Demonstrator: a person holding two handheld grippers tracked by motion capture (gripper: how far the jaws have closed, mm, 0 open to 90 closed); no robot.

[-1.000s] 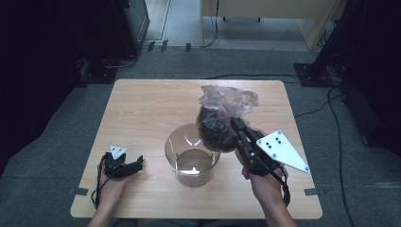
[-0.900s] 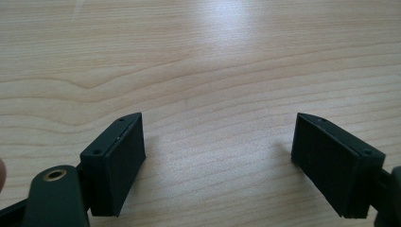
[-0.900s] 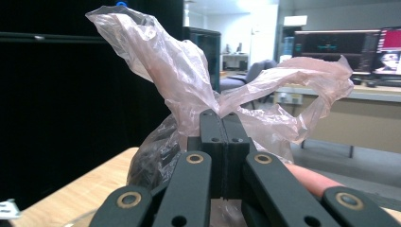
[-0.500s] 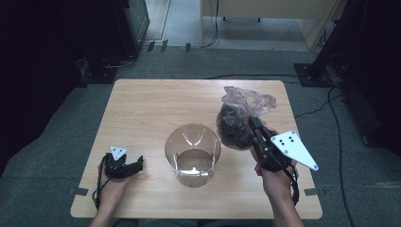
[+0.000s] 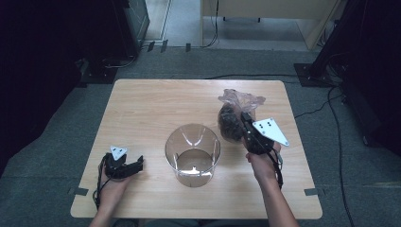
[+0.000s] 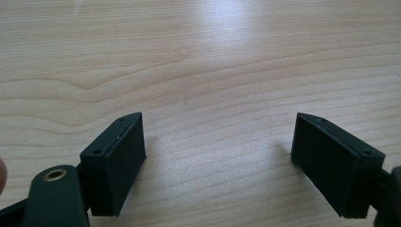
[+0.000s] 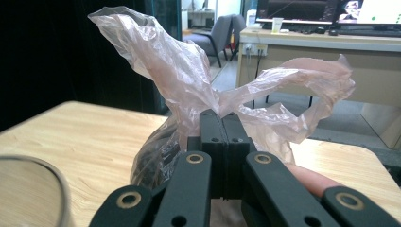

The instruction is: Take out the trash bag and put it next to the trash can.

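The right tool [image 5: 247, 124] is clenched on the gathered neck of the plastic bag [image 5: 231, 120], just right of the glass bowl [image 5: 192, 152] on the bench [image 5: 156, 106]; the left tool [image 5: 124, 165], released, rests farther off.

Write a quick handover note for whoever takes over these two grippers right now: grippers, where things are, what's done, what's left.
Right gripper: shut on the neck of the plastic bag, which holds something dark, at the right of the table.
Left gripper: open, holding nothing, low over bare wood at the near left.
Glass bowl: upright at the middle near edge, left of the bag; apparently nothing in it.
Done: bag gripped at its neck.
Left: probably getting the bag or its contents to the bowl; the left gripper is free to steady the bowl.
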